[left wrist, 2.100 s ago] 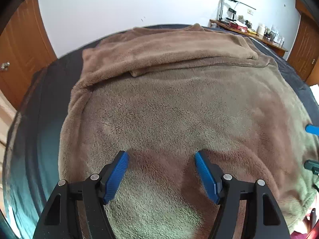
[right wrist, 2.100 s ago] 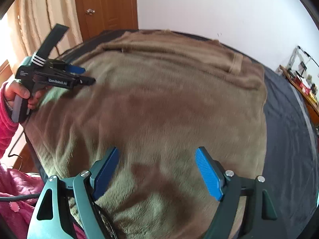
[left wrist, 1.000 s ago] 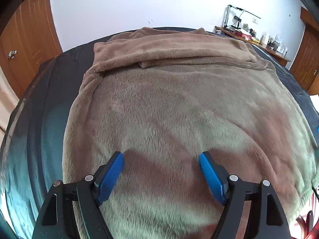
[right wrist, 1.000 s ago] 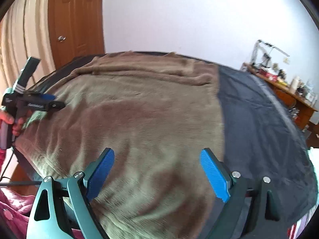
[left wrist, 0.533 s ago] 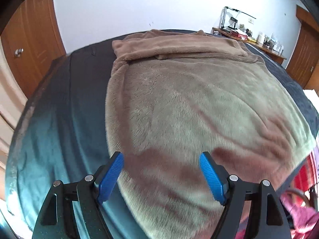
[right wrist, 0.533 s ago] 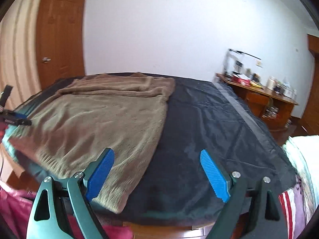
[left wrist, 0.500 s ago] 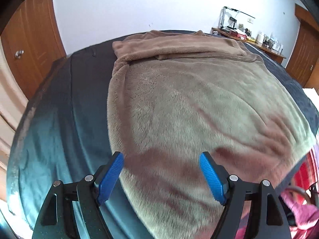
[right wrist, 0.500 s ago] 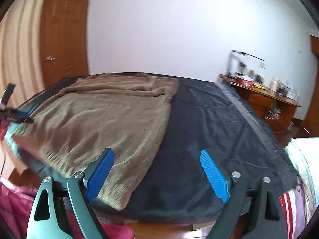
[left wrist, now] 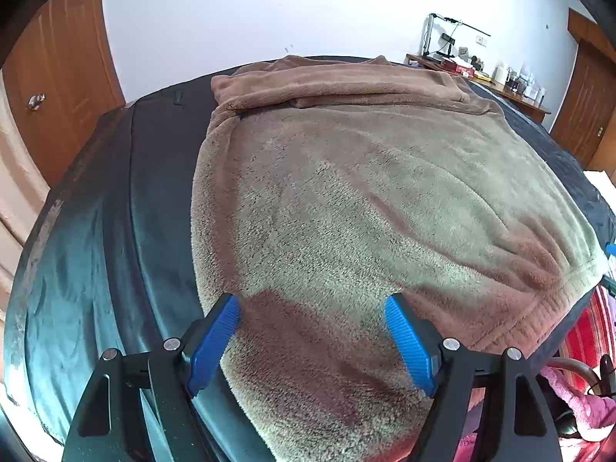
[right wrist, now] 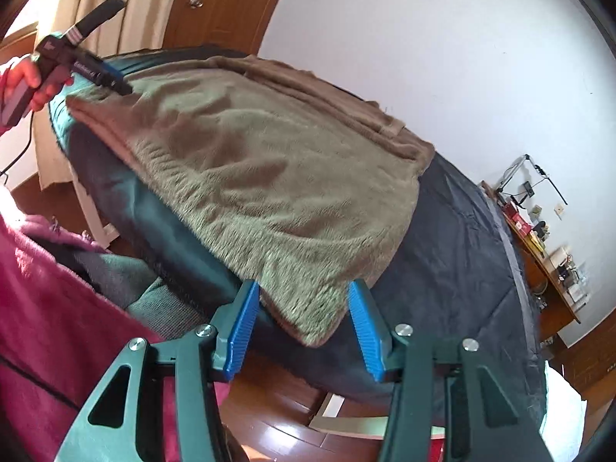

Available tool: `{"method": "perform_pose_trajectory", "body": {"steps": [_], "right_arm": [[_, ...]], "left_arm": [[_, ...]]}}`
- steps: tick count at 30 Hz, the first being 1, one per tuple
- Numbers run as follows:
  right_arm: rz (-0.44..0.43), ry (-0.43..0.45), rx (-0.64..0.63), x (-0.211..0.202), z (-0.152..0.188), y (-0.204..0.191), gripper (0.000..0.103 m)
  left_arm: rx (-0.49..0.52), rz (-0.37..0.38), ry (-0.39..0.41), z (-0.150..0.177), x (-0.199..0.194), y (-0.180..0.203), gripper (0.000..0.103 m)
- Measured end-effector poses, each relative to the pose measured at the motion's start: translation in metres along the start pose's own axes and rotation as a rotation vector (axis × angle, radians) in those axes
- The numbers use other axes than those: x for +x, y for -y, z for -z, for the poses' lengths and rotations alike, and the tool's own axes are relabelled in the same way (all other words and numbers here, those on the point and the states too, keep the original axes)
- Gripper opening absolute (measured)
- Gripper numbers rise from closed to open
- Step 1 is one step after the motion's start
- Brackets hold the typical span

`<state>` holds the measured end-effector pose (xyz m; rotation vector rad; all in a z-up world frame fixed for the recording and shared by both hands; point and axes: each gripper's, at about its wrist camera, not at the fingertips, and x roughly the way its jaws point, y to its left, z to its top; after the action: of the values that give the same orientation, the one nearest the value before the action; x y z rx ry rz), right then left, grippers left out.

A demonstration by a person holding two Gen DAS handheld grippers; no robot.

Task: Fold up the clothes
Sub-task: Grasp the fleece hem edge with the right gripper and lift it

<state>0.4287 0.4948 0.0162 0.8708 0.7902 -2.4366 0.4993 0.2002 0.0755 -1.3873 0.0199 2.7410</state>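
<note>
My right tongs (right wrist: 302, 321) were closing around the near corner of the brown fleece garment (right wrist: 269, 169) spread on the bed (right wrist: 454, 231); my left tongs (left wrist: 312, 340) hung apart over its other corner. Closing too shallow could let the plush slip. Only the right view showed my hand (right wrist: 23, 81).

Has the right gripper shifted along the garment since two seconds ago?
Yes. The right gripper has gone from over the brown garment's middle to its near corner at the bed edge; its jaws are closing with that corner between them.
</note>
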Motion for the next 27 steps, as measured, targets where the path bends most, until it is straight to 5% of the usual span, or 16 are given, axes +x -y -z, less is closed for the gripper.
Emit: {"method": "perform_pose_trajectory", "body": {"steps": [6, 13, 17, 27], "right_arm": [[0.089, -0.016, -0.141, 0.005, -0.006, -0.02, 0.051], [0.1, 0.05, -0.036, -0.001, -0.021, -0.007, 0.025], [0.23, 0.035, -0.025, 0.006, -0.019, -0.005, 0.025], [0.19, 0.024, -0.055, 0.016, -0.015, -0.022, 0.024]], "left_arm": [[0.011, 0.016, 0.004, -0.005, 0.004, 0.007, 0.08], [0.049, 0.006, 0.007, -0.005, 0.006, 0.015, 0.08], [0.037, 0.014, 0.003, -0.004, 0.009, 0.014, 0.08], [0.041, 0.013, 0.007, -0.004, 0.01, 0.015, 0.08]]}}
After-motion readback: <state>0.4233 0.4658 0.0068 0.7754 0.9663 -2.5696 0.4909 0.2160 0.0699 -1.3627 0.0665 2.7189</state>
